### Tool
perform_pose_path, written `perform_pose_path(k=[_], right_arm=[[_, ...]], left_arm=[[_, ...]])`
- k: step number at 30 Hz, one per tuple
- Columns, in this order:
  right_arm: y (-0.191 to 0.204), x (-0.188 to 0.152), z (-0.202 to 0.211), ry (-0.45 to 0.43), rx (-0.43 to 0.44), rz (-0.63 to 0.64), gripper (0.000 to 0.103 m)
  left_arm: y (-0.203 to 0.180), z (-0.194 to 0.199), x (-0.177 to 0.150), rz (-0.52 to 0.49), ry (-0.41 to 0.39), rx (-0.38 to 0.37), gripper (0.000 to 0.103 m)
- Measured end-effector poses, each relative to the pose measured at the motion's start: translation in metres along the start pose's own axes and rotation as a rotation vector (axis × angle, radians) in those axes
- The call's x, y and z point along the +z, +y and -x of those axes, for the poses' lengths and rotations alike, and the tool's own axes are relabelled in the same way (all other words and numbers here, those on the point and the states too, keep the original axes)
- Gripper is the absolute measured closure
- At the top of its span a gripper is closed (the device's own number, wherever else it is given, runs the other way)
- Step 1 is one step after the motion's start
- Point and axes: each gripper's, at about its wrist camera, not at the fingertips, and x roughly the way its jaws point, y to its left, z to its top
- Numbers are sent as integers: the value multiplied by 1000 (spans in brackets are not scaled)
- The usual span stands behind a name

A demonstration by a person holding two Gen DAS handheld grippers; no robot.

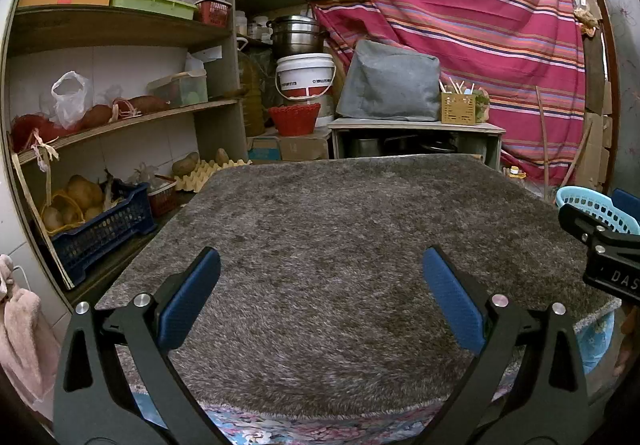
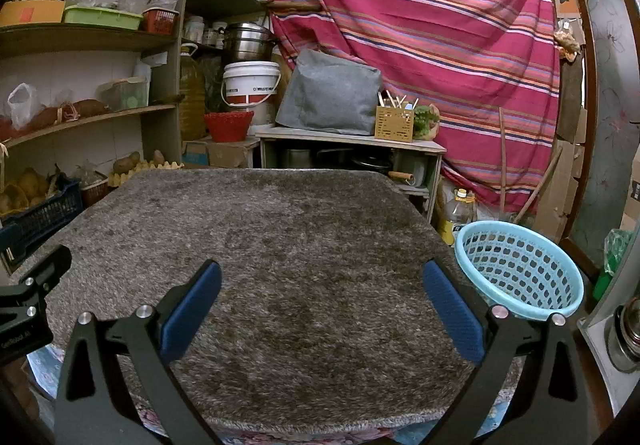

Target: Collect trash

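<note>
Hovering over rug [image 2: 280, 245], jaws wide; basket [image 2: 520, 269] beside edge.

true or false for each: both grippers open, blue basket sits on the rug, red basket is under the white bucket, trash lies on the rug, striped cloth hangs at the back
1. Both grippers are open. True: the left gripper and right gripper hold nothing, fingers wide apart.
2. The blue basket sits on the rug. False: it stands off the rug's right edge.
3. The red basket is below the white bucket. True.
4. Trash lies on the rug. False: none shows on it in either view.
5. A striped cloth hangs at the back. True.
</note>
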Motion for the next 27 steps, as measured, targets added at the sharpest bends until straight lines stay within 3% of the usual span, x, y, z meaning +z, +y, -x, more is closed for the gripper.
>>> perform_pose_path(k=[27], right_arm=[[-1, 0, -1, -4, 0, 1, 4]], left_arm=[[-1, -1, 1, -3, -2, -1, 5]])
